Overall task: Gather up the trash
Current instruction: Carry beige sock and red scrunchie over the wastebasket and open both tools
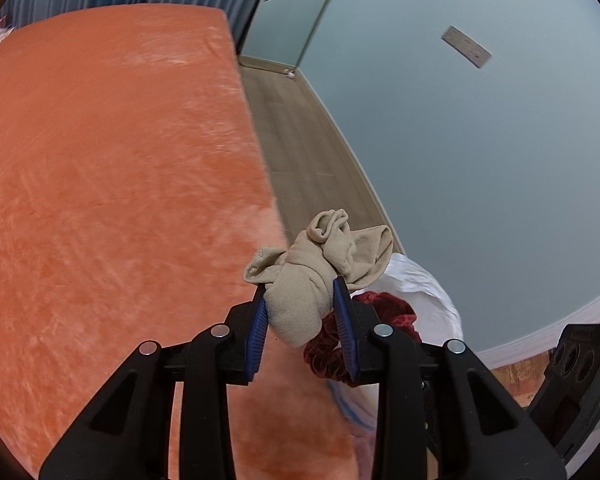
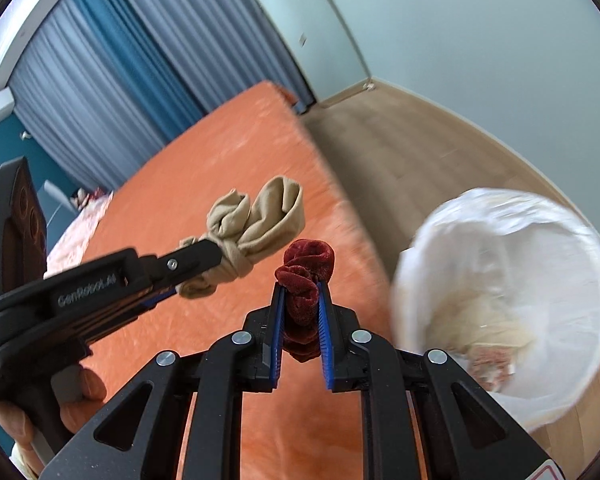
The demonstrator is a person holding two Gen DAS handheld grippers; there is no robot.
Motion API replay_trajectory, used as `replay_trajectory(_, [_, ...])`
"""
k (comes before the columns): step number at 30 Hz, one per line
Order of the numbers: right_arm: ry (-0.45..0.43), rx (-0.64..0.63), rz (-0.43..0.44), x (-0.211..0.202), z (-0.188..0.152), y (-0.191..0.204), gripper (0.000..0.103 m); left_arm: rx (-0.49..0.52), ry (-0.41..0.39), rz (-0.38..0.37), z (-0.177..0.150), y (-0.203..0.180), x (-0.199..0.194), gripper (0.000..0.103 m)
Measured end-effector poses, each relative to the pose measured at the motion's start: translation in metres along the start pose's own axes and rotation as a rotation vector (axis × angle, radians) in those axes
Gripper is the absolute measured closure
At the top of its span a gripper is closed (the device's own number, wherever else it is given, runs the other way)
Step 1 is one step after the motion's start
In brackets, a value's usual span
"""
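My left gripper (image 1: 300, 290) is shut on a bundled beige sock (image 1: 320, 268), held in the air over the edge of the orange bed (image 1: 100, 160). In the right wrist view the sock (image 2: 256, 216) and the left gripper (image 2: 216, 258) show at centre left. My right gripper (image 2: 302, 286) is shut on a dark red velvet scrunchie (image 2: 306, 276), also seen in the left wrist view (image 1: 380, 312) just right of the sock. A bin lined with a white bag (image 2: 540, 220) stands on the floor to the right, with some pale trash inside (image 2: 484, 328).
The bed (image 2: 220, 160) has a fuzzy orange cover. Wood floor (image 2: 420, 140) runs between the bed and a pale wall (image 1: 480, 160). Blue and grey curtains (image 2: 132, 68) hang at the back. A patterned pink cloth (image 2: 88, 216) lies at the bed's far left.
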State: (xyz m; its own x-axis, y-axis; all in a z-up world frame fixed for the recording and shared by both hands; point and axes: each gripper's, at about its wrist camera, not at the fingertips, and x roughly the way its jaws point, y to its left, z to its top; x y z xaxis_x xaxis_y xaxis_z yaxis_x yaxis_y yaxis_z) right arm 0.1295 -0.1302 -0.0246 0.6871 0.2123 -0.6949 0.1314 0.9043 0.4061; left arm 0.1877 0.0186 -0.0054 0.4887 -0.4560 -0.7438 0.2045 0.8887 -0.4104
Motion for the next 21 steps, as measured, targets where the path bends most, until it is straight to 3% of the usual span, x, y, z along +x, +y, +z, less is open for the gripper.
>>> replay_trajectory(9, [-0.107,0.078,-0.054,-0.067,0.016,-0.057,0.089,0.102,0.012,-0.056,-0.023,-0.08,-0.001,0.073])
replay_trajectory(21, [-0.176,0.139,-0.098,-0.107,0.015,-0.1,0.089,0.189,0.039,-0.088,-0.043,-0.139,0.004,0.073])
